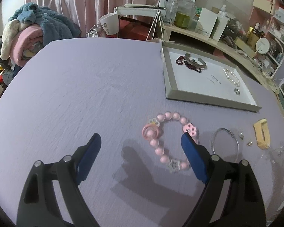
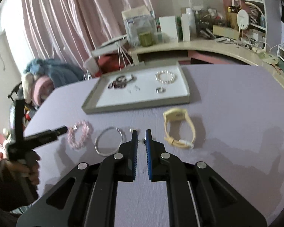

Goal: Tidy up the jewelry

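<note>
Left wrist view shows our tray (image 1: 169,79) well beyond the pink bead bracelet (image 1: 167,140), which our wide-spread left gripper (image 1: 141,141) only half straddles, so closing may flick it away. Our right gripper (image 2: 141,135), nearly closed around a tiny earring (image 2: 143,141), could drop it.

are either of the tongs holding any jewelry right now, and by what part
Left tongs are wide open and hold nothing; the pink bead bracelet lies on the table. Right tongs are nearly closed around a tiny earring; whether they actually grip it cannot be told.
</note>
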A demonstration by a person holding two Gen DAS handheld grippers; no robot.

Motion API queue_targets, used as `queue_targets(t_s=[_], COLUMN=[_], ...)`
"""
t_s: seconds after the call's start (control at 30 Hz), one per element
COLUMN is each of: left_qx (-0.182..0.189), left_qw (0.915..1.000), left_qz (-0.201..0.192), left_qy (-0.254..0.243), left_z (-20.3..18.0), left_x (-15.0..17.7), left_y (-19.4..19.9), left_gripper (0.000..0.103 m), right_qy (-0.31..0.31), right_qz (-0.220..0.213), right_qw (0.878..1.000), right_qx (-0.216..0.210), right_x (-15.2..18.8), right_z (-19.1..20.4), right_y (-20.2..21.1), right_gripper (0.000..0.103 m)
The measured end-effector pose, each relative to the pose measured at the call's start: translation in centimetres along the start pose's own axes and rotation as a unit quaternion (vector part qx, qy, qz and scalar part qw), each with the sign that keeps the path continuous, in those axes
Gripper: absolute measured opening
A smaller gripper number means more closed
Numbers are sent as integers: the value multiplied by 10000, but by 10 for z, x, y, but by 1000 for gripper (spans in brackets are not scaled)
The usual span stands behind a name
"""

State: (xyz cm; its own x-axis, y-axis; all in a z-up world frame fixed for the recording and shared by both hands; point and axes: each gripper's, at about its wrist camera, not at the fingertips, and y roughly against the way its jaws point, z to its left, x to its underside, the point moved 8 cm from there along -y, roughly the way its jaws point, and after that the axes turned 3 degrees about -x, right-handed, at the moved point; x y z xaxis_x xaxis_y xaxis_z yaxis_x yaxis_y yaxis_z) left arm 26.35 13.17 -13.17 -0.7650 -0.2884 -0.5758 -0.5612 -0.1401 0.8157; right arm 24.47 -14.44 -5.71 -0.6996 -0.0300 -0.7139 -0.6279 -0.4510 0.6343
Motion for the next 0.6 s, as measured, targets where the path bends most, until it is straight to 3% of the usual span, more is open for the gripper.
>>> queue_targets(t_s=[0.2,0.43,0.5,0.57,0.6], left_qx=[-38,-131,-196,-296,-313], left_qw=[9998,9991,9991,9989,9989], left_qz=[202,404,375,336,319], left_qy=[6,54,-53,-153,-161], left_z=[-7,-13,-19,-24,-26], left_x=[-3,10,11,12,11], left_y=[-17,-25,-24,-24,-24], left_gripper=[84,60,46,21,17], right_qy=[-139,-108,-92,-78,-77], right_qz=[-224,-274,-281,-293,-303], right_qw=[9996,9995,9995,9995,9994], right_qx=[-29,-83,-98,-113,-123], right_x=[-20,-29,-31,-33,-34], right_z=[-6,-2,-1,0,0], right_y=[7,4,3,2,2], right_gripper=[9,9,9,9,9])
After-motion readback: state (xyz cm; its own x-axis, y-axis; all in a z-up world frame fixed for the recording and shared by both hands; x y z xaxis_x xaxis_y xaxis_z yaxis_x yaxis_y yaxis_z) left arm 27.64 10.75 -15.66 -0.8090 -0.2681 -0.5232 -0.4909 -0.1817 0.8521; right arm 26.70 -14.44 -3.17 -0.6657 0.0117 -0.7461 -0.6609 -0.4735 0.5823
